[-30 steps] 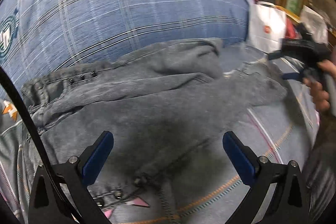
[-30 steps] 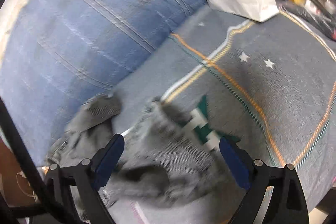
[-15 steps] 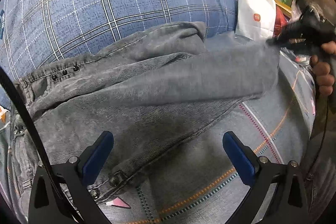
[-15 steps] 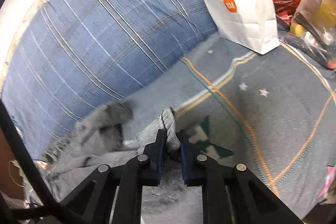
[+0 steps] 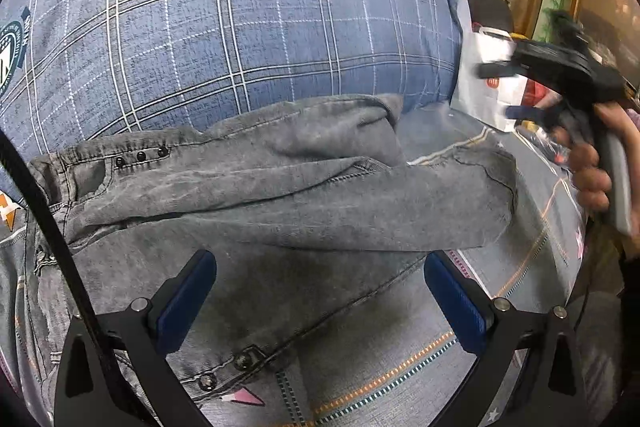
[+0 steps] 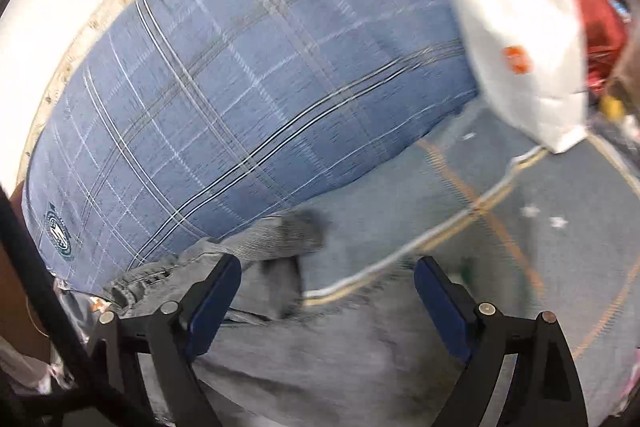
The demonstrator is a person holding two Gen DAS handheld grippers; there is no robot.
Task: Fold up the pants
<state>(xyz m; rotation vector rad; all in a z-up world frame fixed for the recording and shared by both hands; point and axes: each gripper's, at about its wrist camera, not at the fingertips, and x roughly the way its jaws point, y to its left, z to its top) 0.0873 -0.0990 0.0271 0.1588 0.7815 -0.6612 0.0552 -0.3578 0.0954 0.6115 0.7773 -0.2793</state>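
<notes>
Grey pants (image 5: 280, 203) lying folded across the bedspread (image 5: 520, 267), just below the blue plaid pillow (image 5: 240, 27).

Left gripper (image 5: 320, 291) is hovering over them, jaws spread and empty; right gripper (image 6: 328, 291), jaws just reopening, is gripping nothing.

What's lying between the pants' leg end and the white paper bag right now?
Only bare grey bedsheet with its striped line lies between the pants and the white paper bag; the left wrist view shows it best.
</notes>
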